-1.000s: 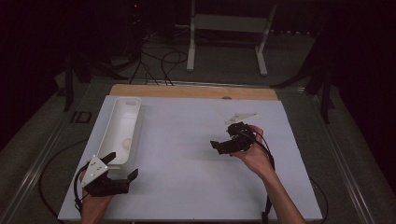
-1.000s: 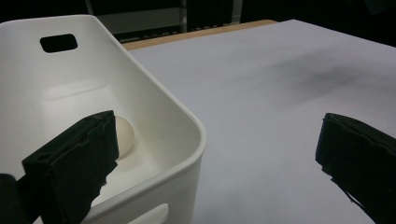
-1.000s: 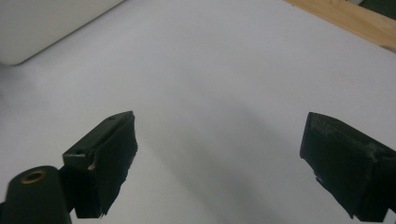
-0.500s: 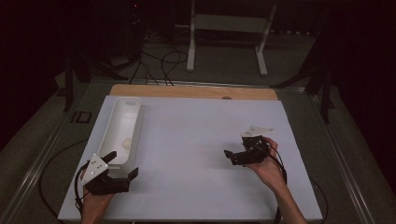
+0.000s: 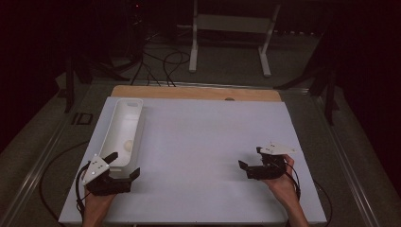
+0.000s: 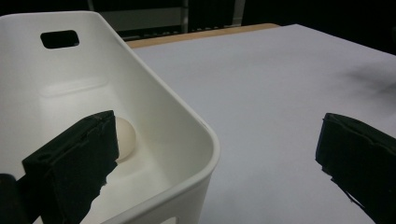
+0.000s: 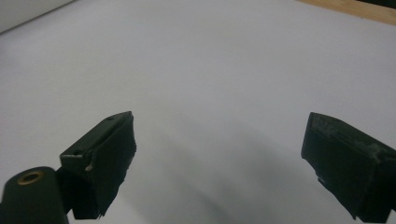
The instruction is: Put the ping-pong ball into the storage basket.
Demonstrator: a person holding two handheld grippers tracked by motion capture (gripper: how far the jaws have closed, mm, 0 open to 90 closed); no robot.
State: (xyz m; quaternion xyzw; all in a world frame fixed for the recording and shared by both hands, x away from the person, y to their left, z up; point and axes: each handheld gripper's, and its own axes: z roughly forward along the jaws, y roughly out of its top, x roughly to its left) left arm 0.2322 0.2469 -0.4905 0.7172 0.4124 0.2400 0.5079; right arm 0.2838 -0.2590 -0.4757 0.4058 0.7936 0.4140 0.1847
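A: Ball (image 6: 125, 138) status?
B: I see it inside the bin (image 5: 134, 112), just past my left gripper (image 5: 124, 165). Jaws spread wide and empty, straddling the bin's near corner, one jaw inside.
A: Right side?
B: Right gripper (image 5: 250, 160) also wide, empty, low over bare table (image 5: 198, 142), well apart from the bin.

Both grippers are being held low with jaws spread: the left gripper (image 5: 124, 166) at the bin's (image 5: 135, 124) near end, the right gripper (image 5: 250, 158) well apart from it.

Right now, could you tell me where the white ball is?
In the high view, the ball lies inside the white bin at the table's left, near the left gripper.
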